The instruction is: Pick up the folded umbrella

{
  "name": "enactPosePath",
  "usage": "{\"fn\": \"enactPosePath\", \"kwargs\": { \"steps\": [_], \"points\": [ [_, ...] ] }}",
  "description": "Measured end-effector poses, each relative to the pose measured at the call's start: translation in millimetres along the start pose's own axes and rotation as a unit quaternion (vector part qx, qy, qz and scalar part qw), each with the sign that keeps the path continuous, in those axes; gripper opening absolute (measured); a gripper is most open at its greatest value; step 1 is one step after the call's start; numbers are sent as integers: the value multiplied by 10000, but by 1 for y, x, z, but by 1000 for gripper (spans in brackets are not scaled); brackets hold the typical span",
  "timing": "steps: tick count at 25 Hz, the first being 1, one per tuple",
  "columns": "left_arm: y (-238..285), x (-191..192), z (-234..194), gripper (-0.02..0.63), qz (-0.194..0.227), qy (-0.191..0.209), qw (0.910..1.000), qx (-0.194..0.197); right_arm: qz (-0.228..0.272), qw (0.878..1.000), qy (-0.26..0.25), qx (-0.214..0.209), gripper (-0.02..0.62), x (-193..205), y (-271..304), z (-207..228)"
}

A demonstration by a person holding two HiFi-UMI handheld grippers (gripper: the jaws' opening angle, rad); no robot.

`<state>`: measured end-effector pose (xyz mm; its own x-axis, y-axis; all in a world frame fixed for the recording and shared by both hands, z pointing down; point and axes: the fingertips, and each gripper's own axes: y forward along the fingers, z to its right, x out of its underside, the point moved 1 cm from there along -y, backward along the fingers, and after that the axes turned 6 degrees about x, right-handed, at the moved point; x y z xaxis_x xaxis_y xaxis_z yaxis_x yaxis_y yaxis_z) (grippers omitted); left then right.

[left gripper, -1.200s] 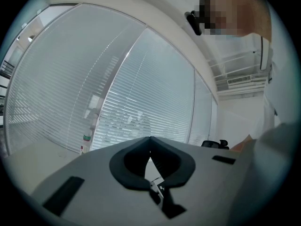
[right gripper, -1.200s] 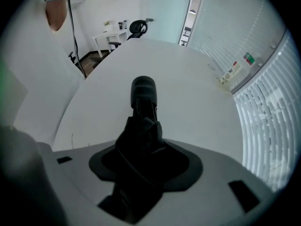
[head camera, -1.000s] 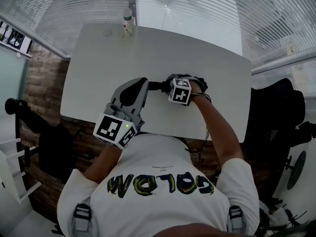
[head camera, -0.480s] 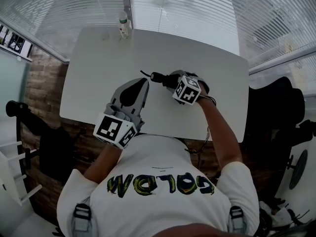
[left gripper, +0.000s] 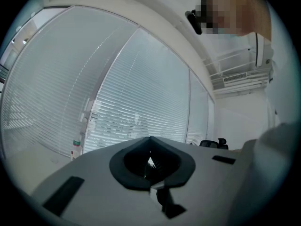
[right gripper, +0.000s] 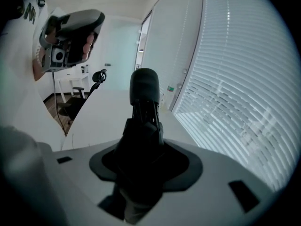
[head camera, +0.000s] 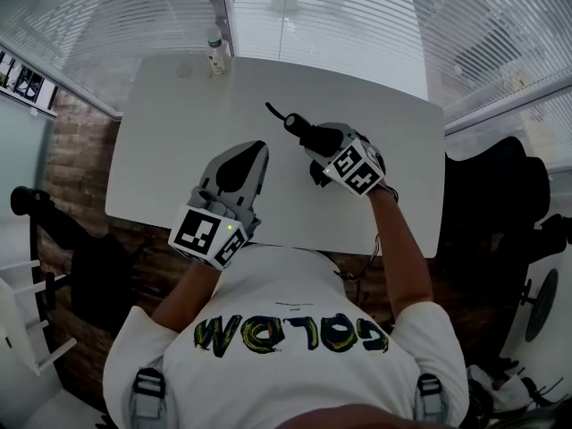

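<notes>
The folded black umbrella point(head camera: 302, 130) is off the white table point(head camera: 179, 123), slanting up toward the far left, with its thin strap point(head camera: 271, 111) sticking out from the tip. My right gripper point(head camera: 316, 148) is shut on the umbrella's lower body. In the right gripper view the umbrella point(right gripper: 144, 102) rises straight out from between the jaws of the right gripper point(right gripper: 141, 147), rounded handle end on top. My left gripper point(head camera: 248, 154) hovers over the table's near side, left of the umbrella, jaws together and empty; the left gripper point(left gripper: 150, 147) points level at the blinds.
A small bottle point(head camera: 214, 50) stands at the table's far edge by the window blinds point(head camera: 357, 16); the bottle point(left gripper: 75, 147) also shows in the left gripper view. A dark office chair point(head camera: 500, 204) stands right of the table. Brick flooring lies to the left.
The right gripper has risen with the umbrella, lifting it from lying flat on the table and swinging its tip toward the far left. The left gripper has barely shifted.
</notes>
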<state>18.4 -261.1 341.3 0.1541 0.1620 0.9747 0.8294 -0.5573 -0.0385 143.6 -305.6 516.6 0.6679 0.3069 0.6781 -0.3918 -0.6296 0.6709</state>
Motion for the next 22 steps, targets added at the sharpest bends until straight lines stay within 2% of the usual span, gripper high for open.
{"fn": "enactPosePath", "kwargs": {
  "steps": [4,9,15,22],
  "points": [
    [4,1,4,11,19,-4,10000,18,446,9976,459,260,206,-12,-26,10],
    [10,0,8,11,-4,41,10000,35,796,9916,722,725,206,-16,-57,24],
    [15,1,12,11,11,18,10000,32,1530,9734,1331,1064,206,-31,-100,35],
    [21,3,13,11,12,13,10000,13,2146,9502,1854,1293,206,-44,-140,40]
  ]
}}
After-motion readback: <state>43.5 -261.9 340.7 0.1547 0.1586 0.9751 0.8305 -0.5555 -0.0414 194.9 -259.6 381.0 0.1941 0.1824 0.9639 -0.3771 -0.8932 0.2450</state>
